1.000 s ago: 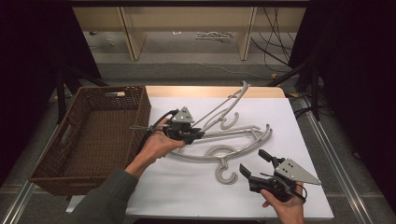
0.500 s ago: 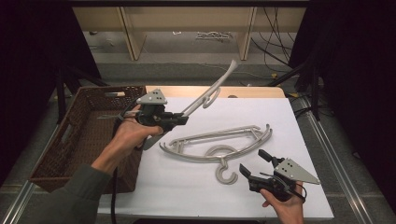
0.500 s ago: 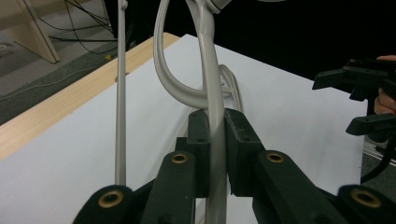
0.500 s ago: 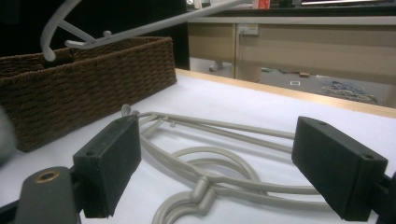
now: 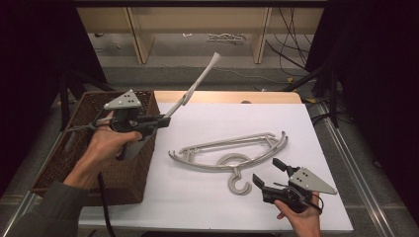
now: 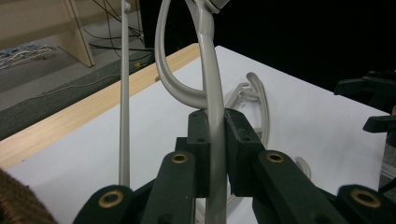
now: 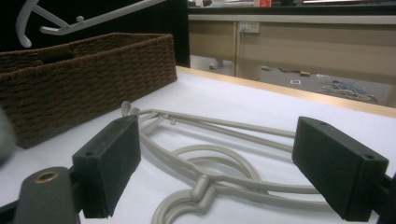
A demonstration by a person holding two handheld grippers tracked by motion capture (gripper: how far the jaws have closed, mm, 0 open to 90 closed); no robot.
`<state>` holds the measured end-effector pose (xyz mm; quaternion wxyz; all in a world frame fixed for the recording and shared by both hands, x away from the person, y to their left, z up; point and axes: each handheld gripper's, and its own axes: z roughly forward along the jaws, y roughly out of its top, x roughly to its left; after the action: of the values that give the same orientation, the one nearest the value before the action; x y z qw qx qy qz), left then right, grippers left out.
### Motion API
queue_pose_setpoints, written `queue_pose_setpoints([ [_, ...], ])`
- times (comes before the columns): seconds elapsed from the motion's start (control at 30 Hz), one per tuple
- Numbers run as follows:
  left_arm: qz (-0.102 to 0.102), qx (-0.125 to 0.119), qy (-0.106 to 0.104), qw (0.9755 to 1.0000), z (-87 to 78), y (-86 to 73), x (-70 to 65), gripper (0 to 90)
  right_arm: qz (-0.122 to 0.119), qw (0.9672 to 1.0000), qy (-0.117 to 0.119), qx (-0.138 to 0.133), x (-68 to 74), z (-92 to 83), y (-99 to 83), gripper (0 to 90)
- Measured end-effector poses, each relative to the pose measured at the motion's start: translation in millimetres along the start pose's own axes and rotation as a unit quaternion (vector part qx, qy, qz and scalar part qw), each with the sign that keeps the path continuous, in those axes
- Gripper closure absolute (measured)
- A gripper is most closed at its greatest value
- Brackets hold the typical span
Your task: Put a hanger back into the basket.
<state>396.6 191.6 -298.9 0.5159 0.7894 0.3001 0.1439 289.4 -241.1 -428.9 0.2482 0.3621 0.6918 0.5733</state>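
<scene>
My left gripper [image 5: 163, 120] is shut on a grey plastic hanger [image 5: 197, 84], which rises tilted up and to the right above the basket's right rim. In the left gripper view the pads [image 6: 238, 140] clamp the hanger's bar [image 6: 210, 93]. A second grey hanger [image 5: 232, 153] lies flat on the white sheet, its hook toward the front. My right gripper [image 5: 267, 172] rests open at the front right, jaws wide and pointing at that hanger [image 7: 210, 177], just short of its hook. The lifted hanger [image 7: 93, 18] hangs above the basket in the right gripper view.
A brown wicker basket [image 5: 123, 173] stands at the left edge of the white sheet [image 5: 296, 128], seen again as the basket [image 7: 93, 79]. A wooden table edge [image 5: 222, 96] runs along the back. Beyond it lie floor cables and shelf legs.
The left gripper lifted one hanger off the pile and carried it up and left to the basket's edge. One hanger stays on the sheet. The right gripper kept still.
</scene>
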Motion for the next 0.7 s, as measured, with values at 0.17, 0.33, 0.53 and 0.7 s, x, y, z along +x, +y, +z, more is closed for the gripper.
queue_pose_setpoints([
  [0.17, -0.007, -0.005, 0.016, 0.9998, -18.6, -7.3, 11.0, 81.4, -0.001, 1.0000, -0.003, 0.004, -0.1, -0.2, 0.2, 16.1],
  [0.33, -0.019, -0.010, 0.023, 0.9995, -33.2, -13.7, 18.2, 81.4, 0.002, 1.0000, 0.001, 0.003, -0.3, 0.1, 0.1, 16.1],
  [0.53, -0.025, -0.003, 0.055, 0.9982, -56.3, -29.6, 38.8, 81.4, -0.001, 1.0000, 0.000, 0.004, 0.4, 1.4, -0.5, 16.1],
  [0.7, -0.018, 0.018, 0.042, 0.9988, -73.7, -45.0, 54.7, 81.4, 0.000, 1.0000, 0.001, 0.004, 0.5, 2.3, -0.7, 16.1],
])
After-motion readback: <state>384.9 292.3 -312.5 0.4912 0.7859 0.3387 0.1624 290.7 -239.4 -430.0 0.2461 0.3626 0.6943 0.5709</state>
